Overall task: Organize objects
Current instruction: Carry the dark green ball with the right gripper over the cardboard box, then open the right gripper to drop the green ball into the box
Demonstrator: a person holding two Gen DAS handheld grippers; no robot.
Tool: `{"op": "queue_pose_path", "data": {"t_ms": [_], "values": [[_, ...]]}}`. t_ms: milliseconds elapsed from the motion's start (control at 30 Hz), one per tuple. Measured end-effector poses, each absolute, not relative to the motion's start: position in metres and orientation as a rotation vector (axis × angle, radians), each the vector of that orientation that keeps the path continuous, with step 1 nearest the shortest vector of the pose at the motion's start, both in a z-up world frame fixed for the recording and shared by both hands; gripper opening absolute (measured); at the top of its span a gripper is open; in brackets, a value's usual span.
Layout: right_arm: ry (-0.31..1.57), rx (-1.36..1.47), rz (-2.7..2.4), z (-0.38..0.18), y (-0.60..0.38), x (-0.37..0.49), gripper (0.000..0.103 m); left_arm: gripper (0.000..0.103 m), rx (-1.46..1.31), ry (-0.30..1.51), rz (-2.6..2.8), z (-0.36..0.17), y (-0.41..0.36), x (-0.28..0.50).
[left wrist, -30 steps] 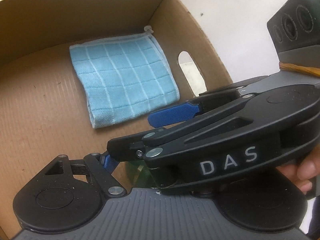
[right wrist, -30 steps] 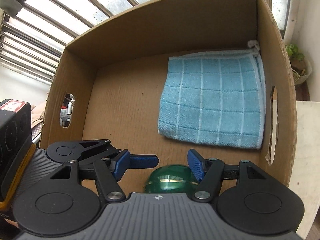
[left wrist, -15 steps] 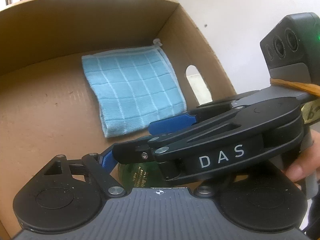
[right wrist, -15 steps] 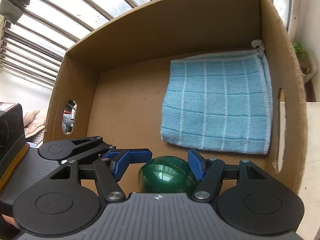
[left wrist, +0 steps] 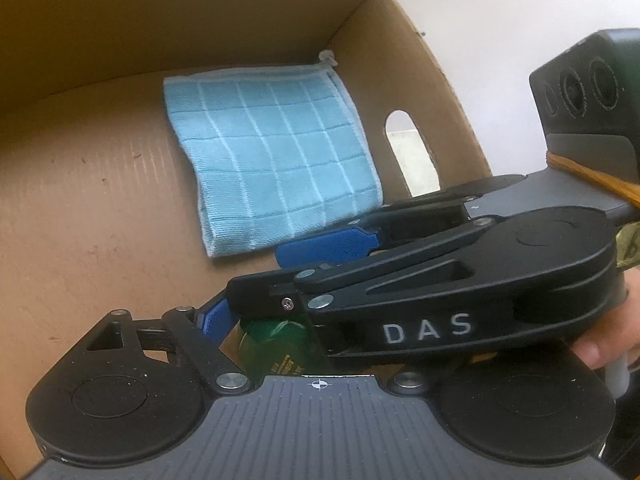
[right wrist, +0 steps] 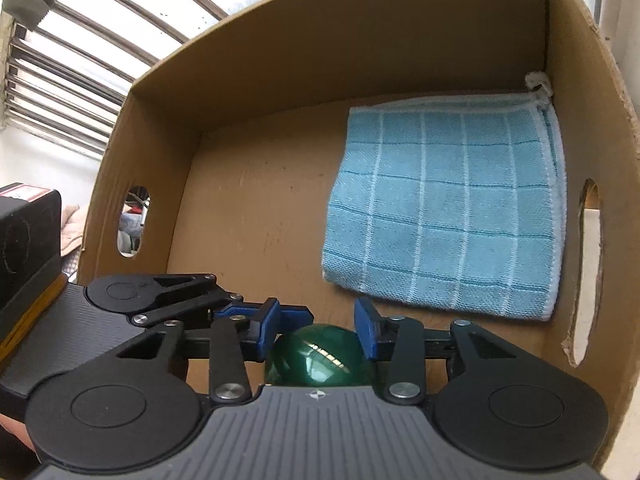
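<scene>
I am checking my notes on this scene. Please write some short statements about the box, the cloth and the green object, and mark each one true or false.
1. A folded blue cloth lies on the floor of the cardboard box. True.
2. The cloth is in the middle of the box, away from every wall. False: it lies by the right wall, one corner in the far right corner.
3. A round green object sits between the pads of the right tongs, whose jaws are closing. True.
4. The green object rests on the cloth. False: it is apart from the cloth, nearer the camera.
5. The box walls have no openings. False: both side walls have an oval handle hole.
</scene>
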State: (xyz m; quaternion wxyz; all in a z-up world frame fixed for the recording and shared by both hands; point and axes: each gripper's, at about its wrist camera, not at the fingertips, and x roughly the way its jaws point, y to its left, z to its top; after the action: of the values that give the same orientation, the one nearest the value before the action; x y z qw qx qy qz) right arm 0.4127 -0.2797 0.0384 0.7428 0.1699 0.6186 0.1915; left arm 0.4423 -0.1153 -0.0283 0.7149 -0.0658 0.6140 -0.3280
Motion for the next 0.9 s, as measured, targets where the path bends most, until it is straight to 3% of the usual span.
{"op": "queue_pose_path", "data": {"t_ms": [900], "values": [[1.261,0.336,0.416,0.061,-0.281,0.407,0.043,0.089,-0.16,1.301,-0.754,-0.011,-0.105,0.436]]}}
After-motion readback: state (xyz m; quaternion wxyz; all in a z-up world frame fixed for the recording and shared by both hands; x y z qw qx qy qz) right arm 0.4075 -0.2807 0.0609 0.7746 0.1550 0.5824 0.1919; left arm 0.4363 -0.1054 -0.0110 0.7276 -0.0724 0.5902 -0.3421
